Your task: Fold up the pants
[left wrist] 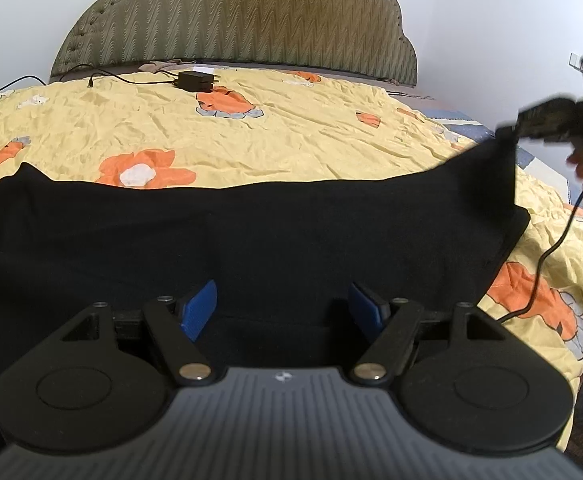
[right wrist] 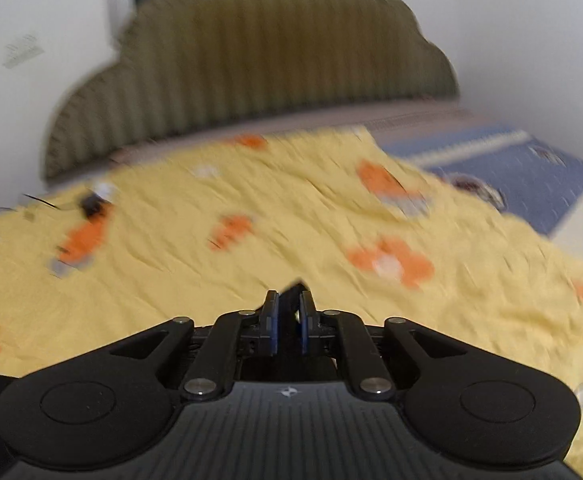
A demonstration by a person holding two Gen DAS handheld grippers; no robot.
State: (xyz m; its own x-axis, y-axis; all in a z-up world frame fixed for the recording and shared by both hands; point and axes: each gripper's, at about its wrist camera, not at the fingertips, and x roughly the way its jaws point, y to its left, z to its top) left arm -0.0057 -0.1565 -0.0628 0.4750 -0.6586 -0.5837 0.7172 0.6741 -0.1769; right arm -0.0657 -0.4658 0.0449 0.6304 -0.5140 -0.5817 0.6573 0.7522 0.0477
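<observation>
A yellow bedsheet (left wrist: 291,128) with orange flowers covers the bed in front of me, a green padded headboard (left wrist: 235,12) behind it and a black charger (left wrist: 195,80) lying near the far edge. From my left wrist, the black pants (left wrist: 251,232) lie spread across the sheet right under my left gripper (left wrist: 285,306), whose blue pads stand wide apart above the cloth with nothing pinched. At the right edge my right gripper (left wrist: 509,132) lifts one corner of the pants clear of the sheet.

From my right wrist, blurred, the same sheet and headboard show. My right gripper (right wrist: 289,320) is nearly closed, pads clamping a thin fold of black pants (right wrist: 293,292).
</observation>
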